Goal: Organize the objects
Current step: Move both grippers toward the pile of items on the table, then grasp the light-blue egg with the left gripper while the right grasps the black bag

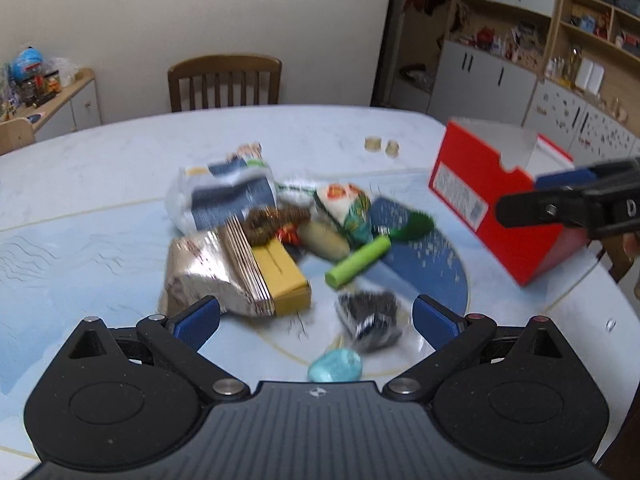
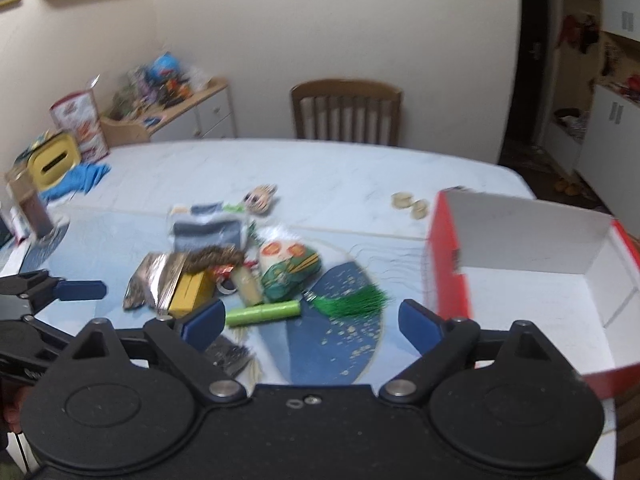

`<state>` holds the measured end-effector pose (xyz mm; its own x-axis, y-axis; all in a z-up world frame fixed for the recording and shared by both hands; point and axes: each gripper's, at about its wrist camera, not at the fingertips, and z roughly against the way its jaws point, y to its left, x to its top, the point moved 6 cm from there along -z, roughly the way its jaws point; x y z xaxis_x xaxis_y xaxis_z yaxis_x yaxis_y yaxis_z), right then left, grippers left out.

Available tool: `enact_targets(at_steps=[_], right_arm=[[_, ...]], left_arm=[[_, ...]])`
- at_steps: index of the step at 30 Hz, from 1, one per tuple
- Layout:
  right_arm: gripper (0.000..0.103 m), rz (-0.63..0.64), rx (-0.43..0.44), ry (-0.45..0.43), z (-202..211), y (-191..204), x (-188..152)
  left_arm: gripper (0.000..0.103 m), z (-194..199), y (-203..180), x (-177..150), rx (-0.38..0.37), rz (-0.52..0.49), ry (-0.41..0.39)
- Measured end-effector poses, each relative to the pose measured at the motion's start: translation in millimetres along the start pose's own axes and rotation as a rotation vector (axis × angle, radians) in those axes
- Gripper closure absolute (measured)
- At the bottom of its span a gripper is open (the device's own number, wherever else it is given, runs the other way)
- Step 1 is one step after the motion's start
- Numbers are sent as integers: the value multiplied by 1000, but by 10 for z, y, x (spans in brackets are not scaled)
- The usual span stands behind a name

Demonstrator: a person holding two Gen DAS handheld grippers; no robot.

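Observation:
A pile of small objects lies mid-table: a silver foil packet [image 1: 200, 276], a yellow box [image 1: 282, 276], a green cylinder [image 1: 357, 261], a green tassel [image 2: 352, 300], a snack bag [image 1: 346, 208], a black mesh item [image 1: 370, 316] and a turquoise stone [image 1: 335, 366]. An open red shoebox [image 2: 520, 280] stands at the right, empty inside. My left gripper [image 1: 316, 320] is open above the pile's near edge. My right gripper [image 2: 310, 322] is open, between the pile and the shoebox; it also shows in the left wrist view [image 1: 560, 192].
Two small wooden spools [image 1: 382, 145] lie toward the far edge. A wooden chair [image 1: 224, 82] stands behind the table. In the right wrist view a jar [image 2: 34, 204], a yellow tin [image 2: 52, 162] and a blue cloth [image 2: 80, 178] sit at the table's left.

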<state>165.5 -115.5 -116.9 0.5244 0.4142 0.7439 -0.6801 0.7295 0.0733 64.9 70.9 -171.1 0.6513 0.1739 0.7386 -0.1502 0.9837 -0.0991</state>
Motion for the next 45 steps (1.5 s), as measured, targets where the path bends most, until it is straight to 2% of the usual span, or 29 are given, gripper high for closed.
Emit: enact_targets(at_steps=[6, 13, 18, 25, 30, 32, 37, 40, 43, 45], right_arm=[[12, 64, 66, 66, -289, 191, -77], [14, 59, 125, 143, -623, 347, -162], [20, 56, 146, 188, -808, 448, -232], [28, 33, 196, 259, -982, 593, -319], [39, 9, 206, 286, -1039, 629, -348], [41, 1, 202, 289, -1044, 629, -349], [48, -22, 193, 293, -1042, 620, -351], [53, -31, 186, 291, -1029, 622, -350], [58, -42, 177, 288, -1015, 619, -351], [64, -47, 165, 287, -1004, 612, -353]], left_arm=[[0, -192, 20, -190, 12, 17, 56], [1, -316, -29, -276, 0, 6, 68], [1, -341, -48, -300, 0, 6, 74], [15, -345, -79, -333, -4, -13, 82], [24, -336, -68, -345, 1, -26, 86], [24, -344, -57, -349, 11, -33, 91], [47, -355, -55, -353, 2, -59, 97], [57, -354, -78, -351, -10, -76, 98], [66, -353, -104, -353, -3, -96, 102], [67, -350, -120, -354, -8, -111, 107]])
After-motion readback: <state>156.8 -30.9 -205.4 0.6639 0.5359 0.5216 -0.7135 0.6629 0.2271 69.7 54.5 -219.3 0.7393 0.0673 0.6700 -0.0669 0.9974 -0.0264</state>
